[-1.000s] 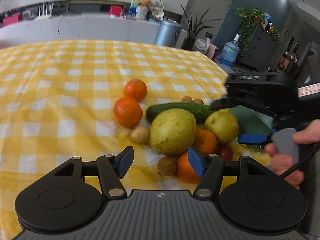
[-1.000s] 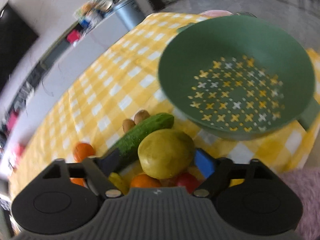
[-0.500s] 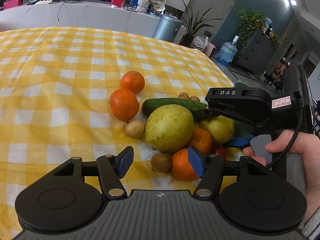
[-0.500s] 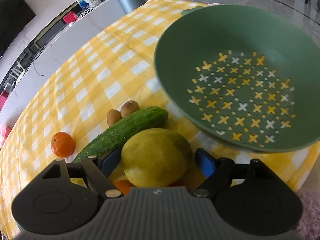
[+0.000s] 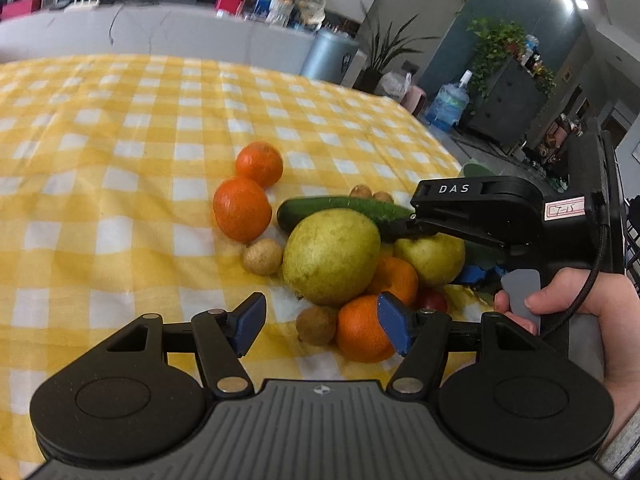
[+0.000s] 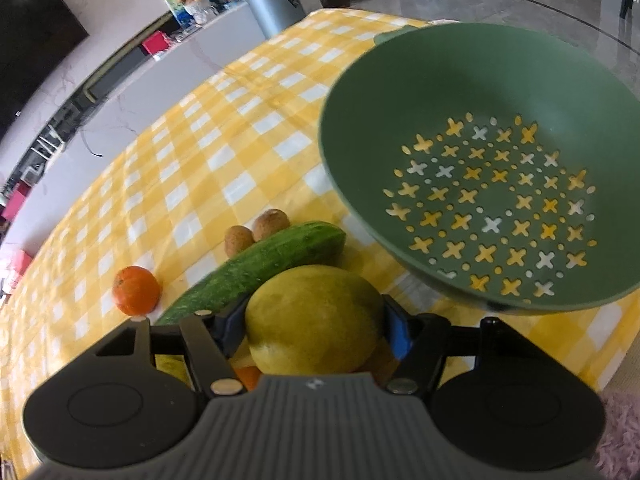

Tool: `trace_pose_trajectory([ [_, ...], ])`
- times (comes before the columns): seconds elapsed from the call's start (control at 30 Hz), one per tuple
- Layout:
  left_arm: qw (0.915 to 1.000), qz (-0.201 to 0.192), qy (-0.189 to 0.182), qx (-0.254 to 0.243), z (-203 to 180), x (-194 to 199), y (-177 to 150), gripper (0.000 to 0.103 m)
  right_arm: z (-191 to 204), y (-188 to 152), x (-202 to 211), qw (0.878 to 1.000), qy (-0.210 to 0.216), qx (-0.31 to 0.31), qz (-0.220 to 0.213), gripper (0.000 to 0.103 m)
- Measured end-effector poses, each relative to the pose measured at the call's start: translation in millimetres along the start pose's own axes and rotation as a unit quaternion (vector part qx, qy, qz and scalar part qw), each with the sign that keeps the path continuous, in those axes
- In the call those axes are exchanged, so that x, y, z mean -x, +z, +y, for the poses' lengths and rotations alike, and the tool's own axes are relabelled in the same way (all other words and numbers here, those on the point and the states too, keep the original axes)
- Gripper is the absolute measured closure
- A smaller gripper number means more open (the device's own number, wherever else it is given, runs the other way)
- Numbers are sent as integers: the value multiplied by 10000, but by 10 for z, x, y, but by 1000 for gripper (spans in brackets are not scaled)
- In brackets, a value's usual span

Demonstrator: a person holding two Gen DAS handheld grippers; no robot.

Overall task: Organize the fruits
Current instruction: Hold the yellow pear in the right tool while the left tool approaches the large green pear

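A heap of fruit lies on the yellow checked cloth: a big pear (image 5: 332, 256), a smaller pear (image 5: 430, 258), a cucumber (image 5: 340, 208), several oranges (image 5: 242, 208) and small brown fruits (image 5: 262, 256). My right gripper (image 6: 316, 328) reaches into the heap and its jaws are closing, both blue pads against the smaller pear (image 6: 316, 316). My left gripper (image 5: 320, 320) hovers at the near side of the heap. Its jaws are opening, and nothing is held between its pads (image 5: 250, 322). An orange (image 5: 360, 332) and a brown fruit (image 5: 316, 324) lie below it.
A green colander (image 6: 440, 80) with cross-shaped holes stands on the cloth just right of the heap, nothing in it. A hand (image 5: 580, 300) grips the right tool's handle. Bare cloth stretches left and beyond the fruit. A counter and a grey bin (image 5: 328, 56) stand behind the table.
The right gripper's jaws have narrowed from wide apart to touching the smaller pear, and it has sunk slightly. The left gripper's jaws have widened a little.
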State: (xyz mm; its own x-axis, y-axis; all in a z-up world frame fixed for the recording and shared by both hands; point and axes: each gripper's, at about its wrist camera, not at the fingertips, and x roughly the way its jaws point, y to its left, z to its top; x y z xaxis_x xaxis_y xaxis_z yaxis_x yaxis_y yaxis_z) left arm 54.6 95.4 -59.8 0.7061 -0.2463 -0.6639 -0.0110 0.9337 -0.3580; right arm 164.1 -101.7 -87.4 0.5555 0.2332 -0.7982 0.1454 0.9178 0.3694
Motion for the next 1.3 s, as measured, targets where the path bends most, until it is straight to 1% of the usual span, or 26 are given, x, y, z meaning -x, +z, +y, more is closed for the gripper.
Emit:
trace_pose_trajectory([
  [0.1, 9988, -330, -10, -368, -86, 66, -21, 22, 31, -16, 64, 9998, 146, 78, -118, 38],
  [0.17, 9981, -404, -110, -445, -118, 74, -32, 22, 50, -27, 85, 9996, 192, 117, -157, 38],
  [0.23, 9982, -407, -165, -408, -130, 55, -33, 21, 32, -22, 85, 9996, 253, 45, -149, 38],
  [0.33, 9982, -499, -11, -322, -124, 30, -45, 20, -4, -12, 101, 9988, 457, -56, -136, 38],
  [0.43, 9976, -652, 68, -209, -101, 47, -63, 14, 14, -14, 111, 9987, 483, 27, -129, 38],
  [0.53, 9969, -772, 92, -74, -83, 74, -57, 14, 3, -19, 114, 9985, 528, 23, -114, 38],
  [0.6, 9971, -706, 296, -56, -118, 89, -46, 14, -37, -17, 104, 9983, 572, -89, -81, 38],
  [0.67, 9961, -744, 470, -20, -155, 102, -49, 15, -73, -12, 88, 9979, 617, -194, -53, 38],
  [0.77, 9955, -825, 475, -16, -194, 119, -68, 14, -108, -10, 64, 9972, 672, -321, -18, 38],
  [0.8, 9956, -799, 480, -39, -204, 123, -71, 14, -120, -2, 46, 9969, 691, -372, 1, 38],
  [0.87, 9958, -745, 519, 122, -201, 121, -71, 15, -147, 5, 11, 9961, 715, -517, 39, 38],
  [0.9, 9958, -705, 507, 277, -186, 112, -68, 15, -152, 3, 4, 9960, 721, -533, 43, 38],
  [0.97, 9949, -526, 424, 751, -142, 83, -42, 16, -155, -5, 3, 9957, 759, -522, 33, 38],
  [1.07, 9877, -58, 297, 1533, -78, 18, 14, 17, -163, -4, -13, 9951, 808, -566, 62, 38],
  [1.13, 9852, 151, 209, 1695, -50, -9, 73, 17, -185, 0, -28, 9942, 858, -643, 103, 38],
  [1.2, 9821, 332, 253, 1836, -12, -42, 146, 15, -238, 8, -37, 9932, 915, -710, 153, 38],
  [1.3, 9730, 667, 216, 2198, 110, -117, 313, 14, -283, 12, -39, 9918, 989, -785, 206, 38],
])
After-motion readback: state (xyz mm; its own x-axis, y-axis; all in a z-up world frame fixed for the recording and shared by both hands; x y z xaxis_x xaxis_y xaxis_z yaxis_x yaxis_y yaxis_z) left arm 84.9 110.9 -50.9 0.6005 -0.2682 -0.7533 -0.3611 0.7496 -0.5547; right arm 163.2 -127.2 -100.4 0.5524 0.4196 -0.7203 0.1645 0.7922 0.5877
